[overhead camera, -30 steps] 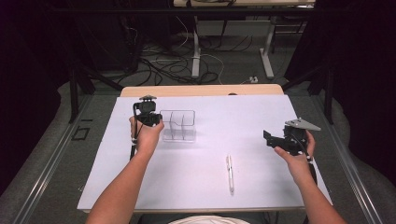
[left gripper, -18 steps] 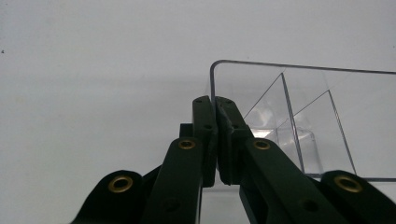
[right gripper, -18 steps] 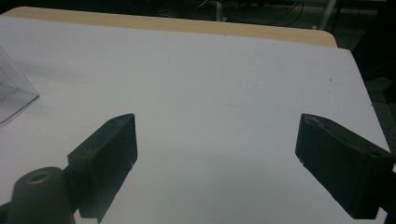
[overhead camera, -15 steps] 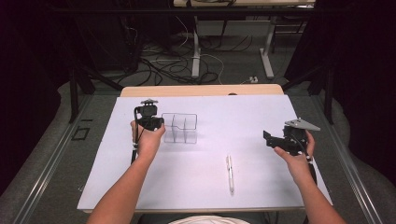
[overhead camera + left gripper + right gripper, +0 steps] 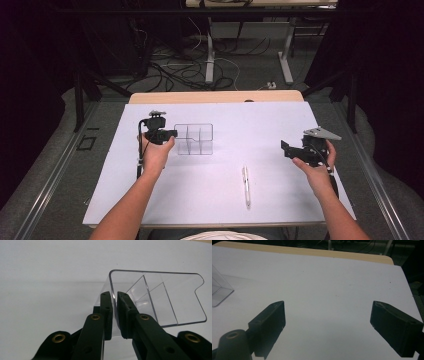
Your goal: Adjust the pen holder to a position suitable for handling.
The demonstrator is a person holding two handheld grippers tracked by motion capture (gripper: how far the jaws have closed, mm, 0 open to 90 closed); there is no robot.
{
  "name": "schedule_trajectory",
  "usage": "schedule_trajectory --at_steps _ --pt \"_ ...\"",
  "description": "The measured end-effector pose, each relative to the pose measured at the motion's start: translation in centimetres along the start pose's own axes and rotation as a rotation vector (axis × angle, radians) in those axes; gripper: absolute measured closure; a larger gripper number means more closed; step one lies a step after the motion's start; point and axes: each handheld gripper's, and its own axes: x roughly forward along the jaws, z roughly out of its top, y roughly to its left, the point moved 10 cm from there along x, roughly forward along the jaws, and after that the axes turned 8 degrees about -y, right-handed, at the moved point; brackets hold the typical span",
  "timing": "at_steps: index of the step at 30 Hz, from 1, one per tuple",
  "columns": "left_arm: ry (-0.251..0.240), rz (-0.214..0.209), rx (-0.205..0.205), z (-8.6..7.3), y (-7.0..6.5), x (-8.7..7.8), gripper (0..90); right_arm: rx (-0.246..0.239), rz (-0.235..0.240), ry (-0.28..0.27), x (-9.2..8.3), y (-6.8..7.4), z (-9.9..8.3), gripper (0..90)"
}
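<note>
A clear plastic organizer (image 5: 196,131) with several compartments stands on the white sheet, left of the middle. My left gripper (image 5: 173,134) is at its left end. In the left gripper view the organizer (image 5: 162,297) has its near wall running between the jaws of the left gripper (image 5: 114,296). Those jaws have just been opening and stand a narrow slit apart, straddling that wall. My right gripper (image 5: 284,148) hovers at the right of the sheet, wide open, and in its own view nothing lies between the jaws of the right gripper (image 5: 328,307). A white pen (image 5: 246,186) lies nearer the front.
The white sheet (image 5: 235,117) covers most of a wooden table, whose bare far edge (image 5: 215,96) shows beyond it. A corner of the organizer (image 5: 217,290) reaches into the right gripper view at the left. Cables and table legs lie on the floor behind.
The left gripper and the organizer have shifted slightly toward the person. The right hand has stayed where it was.
</note>
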Motion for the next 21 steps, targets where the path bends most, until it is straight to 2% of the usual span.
schedule_trajectory --at_steps 8,11,14,16,17,21 --pt "-0.006 -0.03 0.008 0.0 0.0 0.1 80.6 -0.005 0.002 0.001 0.1 0.1 -0.1 12.6" --pt "-0.023 -0.052 0.008 0.2 -0.1 0.1 79.2 0.0 0.003 0.003 0.1 0.2 -0.1 12.7" --pt "-0.061 -0.057 0.026 0.6 -0.2 0.1 75.3 -0.004 0.001 0.006 0.0 0.2 -0.1 12.6" --pt "-0.061 -0.057 0.044 0.7 -0.2 -0.1 71.9 0.0 0.008 0.003 0.1 0.2 -0.1 13.0" --pt "-0.079 -0.059 0.046 0.8 -0.2 -0.1 71.9 0.0 0.008 0.003 0.1 0.2 -0.1 13.0" --pt "-0.098 -0.059 0.058 1.0 0.0 -0.4 66.8 -0.009 0.009 0.005 0.1 0.2 -0.1 13.7"
